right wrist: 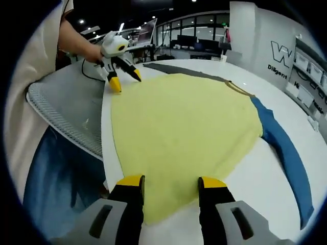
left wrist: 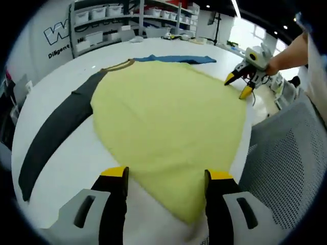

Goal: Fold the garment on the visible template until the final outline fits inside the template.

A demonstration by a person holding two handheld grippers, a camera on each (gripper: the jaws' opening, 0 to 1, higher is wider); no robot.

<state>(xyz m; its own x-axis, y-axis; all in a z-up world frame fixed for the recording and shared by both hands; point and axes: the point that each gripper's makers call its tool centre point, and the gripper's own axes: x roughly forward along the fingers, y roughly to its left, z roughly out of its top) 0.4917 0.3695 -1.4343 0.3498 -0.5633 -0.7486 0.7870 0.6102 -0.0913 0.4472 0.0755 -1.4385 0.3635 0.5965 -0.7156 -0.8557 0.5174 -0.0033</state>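
My left gripper (left wrist: 166, 181) rises at six o'clock in the left gripper view, its yellow-tipped black jaws spread wide and holding nothing. Between and beyond them lies the pale yellow cloth garment (left wrist: 168, 117), spread flat on the round white table (left wrist: 71, 158) and filling the middle of that view, with its near hem corner reaching down toward six o'clock, just inside my right-hand jaw. A dark grey sleeve (left wrist: 56, 130) runs off the yellow body toward eight o'clock, and a blue sleeve (left wrist: 179, 59) lies along the far edge at twelve o'clock. At about two o'clock my right gripper (left wrist: 239, 84) hangs at the garment's edge, jaws parted; I cannot tell whether its tips touch the cloth. A grey mesh chair back (left wrist: 286, 158) sits at four o'clock.

In the right gripper view my right gripper (right wrist: 169, 186) stands at six o'clock, jaws wide apart and empty, the garment's (right wrist: 184, 122) hem lying between them. The blue sleeve (right wrist: 286, 153) trails toward four o'clock, the grey sleeve (right wrist: 179, 68) sits near twelve. My left gripper (right wrist: 125, 81) hovers at eleven o'clock by the hem, jaws parted.
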